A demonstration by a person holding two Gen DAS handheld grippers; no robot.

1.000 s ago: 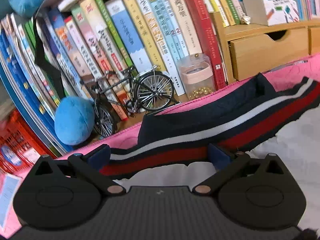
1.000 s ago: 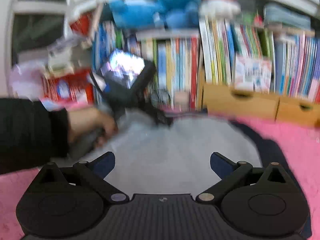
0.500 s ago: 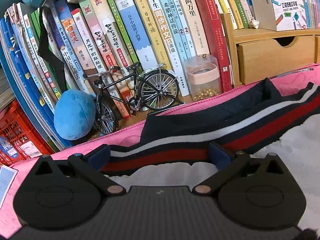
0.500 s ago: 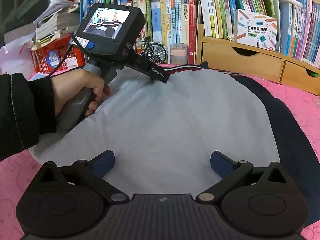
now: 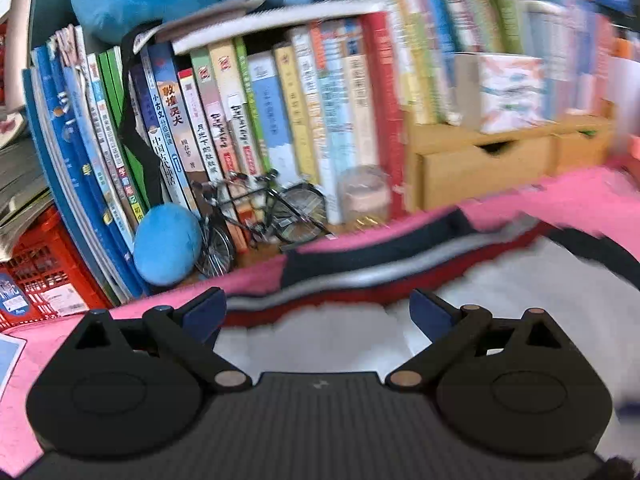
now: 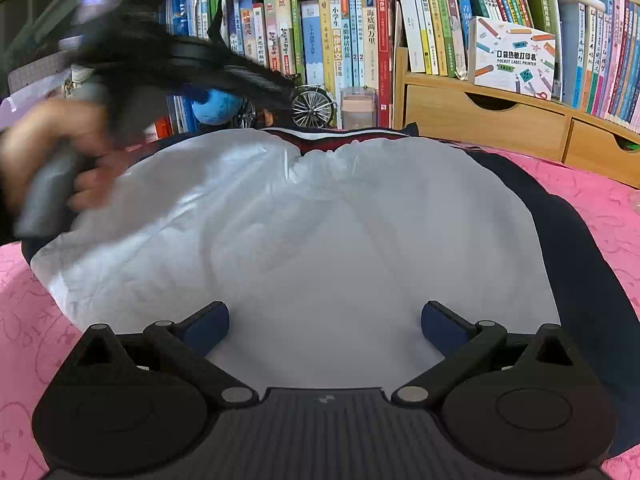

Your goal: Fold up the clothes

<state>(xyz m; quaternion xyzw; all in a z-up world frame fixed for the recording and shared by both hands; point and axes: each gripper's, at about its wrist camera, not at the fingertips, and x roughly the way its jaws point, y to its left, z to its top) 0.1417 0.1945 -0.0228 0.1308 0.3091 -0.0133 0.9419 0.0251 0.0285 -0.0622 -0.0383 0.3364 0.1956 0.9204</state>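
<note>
Jacket point(image 6: 320, 232) lies spread white-lining-up on the pink cloth point(image 6: 592, 184), striped collar point(image 5: 360, 276) toward the books point(image 6: 352, 24), flat so edges are reachable. Left gripper point(image 5: 316, 312) hovers at collar, right gripper point(image 6: 324, 320) over near hem; both wide, holding nothing

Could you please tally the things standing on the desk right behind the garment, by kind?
Model bicycle: 1
Clear jar: 1
Blue plush ball: 1
Wooden drawers: 2
Total: 5
</note>
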